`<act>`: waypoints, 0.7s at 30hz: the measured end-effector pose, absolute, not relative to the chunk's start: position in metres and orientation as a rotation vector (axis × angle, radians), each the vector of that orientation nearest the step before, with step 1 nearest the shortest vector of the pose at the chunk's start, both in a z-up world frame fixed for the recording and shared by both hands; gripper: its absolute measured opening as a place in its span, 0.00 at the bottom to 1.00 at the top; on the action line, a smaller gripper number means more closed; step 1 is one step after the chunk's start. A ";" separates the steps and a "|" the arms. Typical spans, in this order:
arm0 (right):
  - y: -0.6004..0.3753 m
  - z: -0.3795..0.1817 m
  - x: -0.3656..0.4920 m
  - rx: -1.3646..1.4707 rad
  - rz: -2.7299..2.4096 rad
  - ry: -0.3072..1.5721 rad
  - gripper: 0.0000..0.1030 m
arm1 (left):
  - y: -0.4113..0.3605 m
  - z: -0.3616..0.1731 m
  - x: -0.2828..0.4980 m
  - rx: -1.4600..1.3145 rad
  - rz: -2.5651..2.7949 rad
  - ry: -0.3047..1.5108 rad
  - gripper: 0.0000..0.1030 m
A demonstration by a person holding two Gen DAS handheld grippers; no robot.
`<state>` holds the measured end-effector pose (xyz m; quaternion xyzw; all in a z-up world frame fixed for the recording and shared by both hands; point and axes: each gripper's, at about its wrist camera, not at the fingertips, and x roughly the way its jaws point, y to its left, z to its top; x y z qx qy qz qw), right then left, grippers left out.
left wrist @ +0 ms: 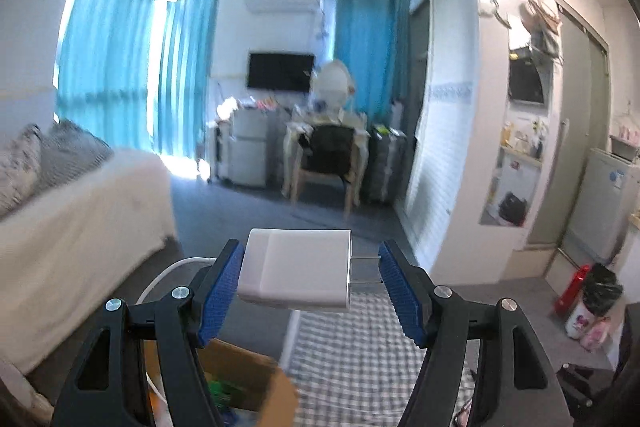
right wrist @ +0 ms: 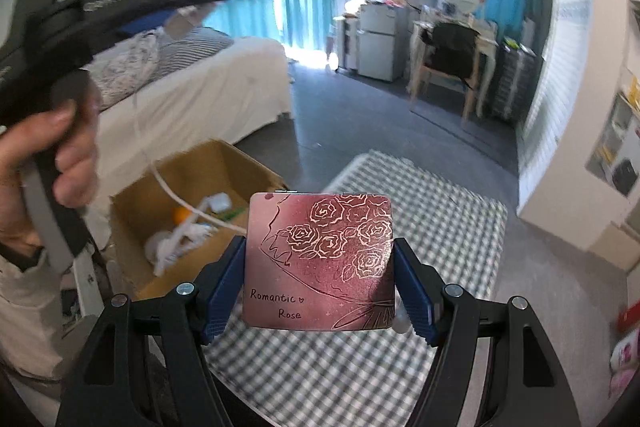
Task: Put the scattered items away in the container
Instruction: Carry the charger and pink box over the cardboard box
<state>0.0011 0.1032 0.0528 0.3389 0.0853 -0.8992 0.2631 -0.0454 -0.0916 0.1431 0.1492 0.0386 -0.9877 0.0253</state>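
White charger sits clamped in the left tool; the right tool grips a pink tin.

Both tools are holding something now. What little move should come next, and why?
Probably lower the left tool toward the cardboard box and let go there. It grips a white charger high in the air, and its white cable already trails down into the box, which holds other items. The right tool can follow with its pink rose case.

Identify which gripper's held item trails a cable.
The left gripper: its white charger trails a white cable. The right gripper holds a cable-free rose-printed case.
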 end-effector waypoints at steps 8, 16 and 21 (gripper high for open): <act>0.019 0.068 0.006 0.822 -2.311 0.298 0.69 | -0.174 0.159 0.011 0.389 -2.917 0.068 0.68; -0.059 0.048 -0.008 0.836 -2.199 0.349 0.69 | -0.246 0.118 0.035 0.493 -2.802 0.129 0.68; -0.095 0.014 -0.033 0.906 -2.133 0.384 0.69 | -0.270 0.082 0.032 0.582 -2.780 0.155 0.68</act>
